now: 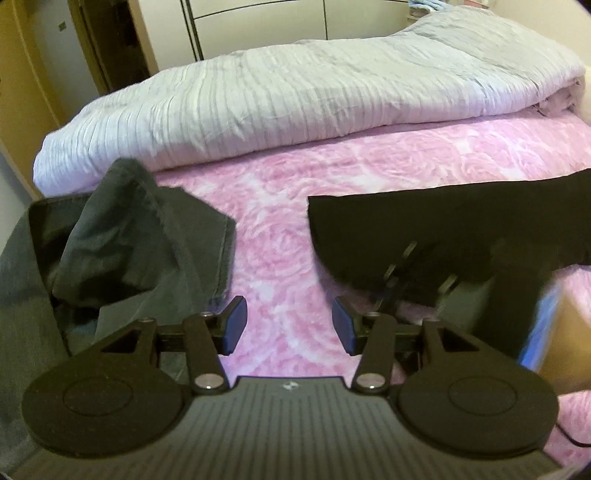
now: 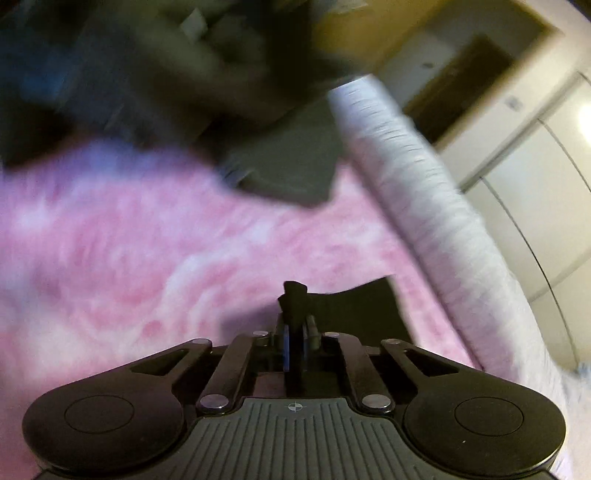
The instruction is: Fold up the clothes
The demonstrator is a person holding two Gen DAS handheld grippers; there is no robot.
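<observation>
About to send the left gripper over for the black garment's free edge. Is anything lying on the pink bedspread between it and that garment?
Nothing visible. The left gripper is open over bare pink bedspread, which runs clear to the black garment. The grey clothes lie off to the other side. The right gripper already pinches the black garment.

Pink rose-print bedspread (image 1: 288, 221), dark clothes, pale quilt.
Bedspread pink with whitish rose swirls; rolled quilt (image 1: 280, 107) across top of frame pale lilac-white with thin grey stripes. Grey garment (image 1: 147, 236) lower left, charcoal with a stitched hem; black garment (image 1: 424, 229) right, plain. Left gripper (image 1: 289, 325) black, blue pads. Wardrobe (image 1: 295, 22) cream; door frame (image 1: 22, 92) upper left yellowish-brown.
</observation>
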